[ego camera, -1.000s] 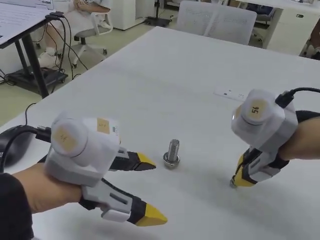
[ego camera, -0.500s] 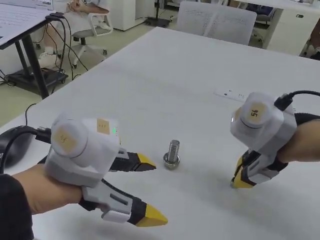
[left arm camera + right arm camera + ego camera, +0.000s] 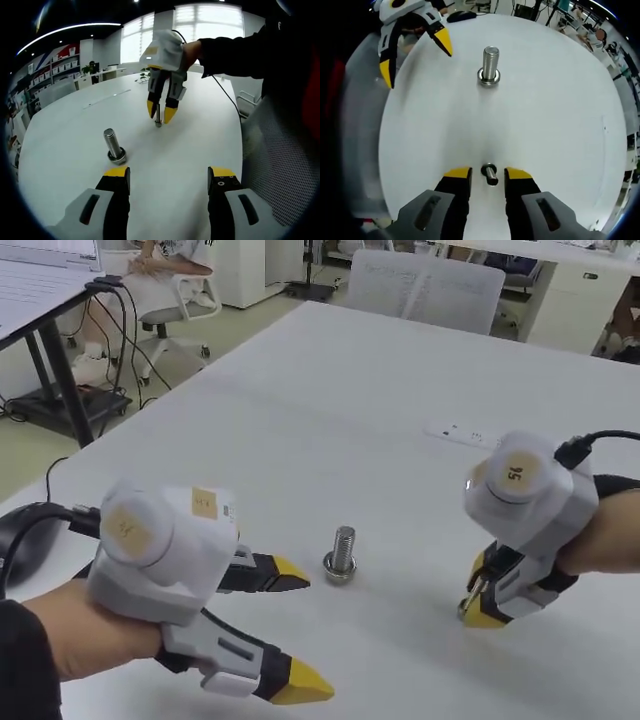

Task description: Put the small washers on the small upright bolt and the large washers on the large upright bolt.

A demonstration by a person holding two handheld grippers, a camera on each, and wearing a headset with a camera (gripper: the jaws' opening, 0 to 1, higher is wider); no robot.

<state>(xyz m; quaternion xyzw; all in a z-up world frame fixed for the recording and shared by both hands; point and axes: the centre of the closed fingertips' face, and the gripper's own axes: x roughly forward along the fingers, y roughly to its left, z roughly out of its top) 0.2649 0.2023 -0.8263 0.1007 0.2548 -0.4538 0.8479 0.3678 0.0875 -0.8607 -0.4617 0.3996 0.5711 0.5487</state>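
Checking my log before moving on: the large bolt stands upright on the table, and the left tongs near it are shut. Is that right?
Not quite. The left tongs are open, jaws wide apart, as the left gripper view shows. The large bolt does stand upright on the table near them.

A wide white tabletop (image 3: 330, 390) runs across the frame, with a flat white strip (image 3: 458, 432) lying right of centre. At top centre stands a grey mesh-backed chair (image 3: 425, 285). In the upper left are a black-legged desk (image 3: 35, 285) trailing black cables (image 3: 126, 330) and a white swivel chair (image 3: 190, 295) on a pale green floor (image 3: 30, 445).
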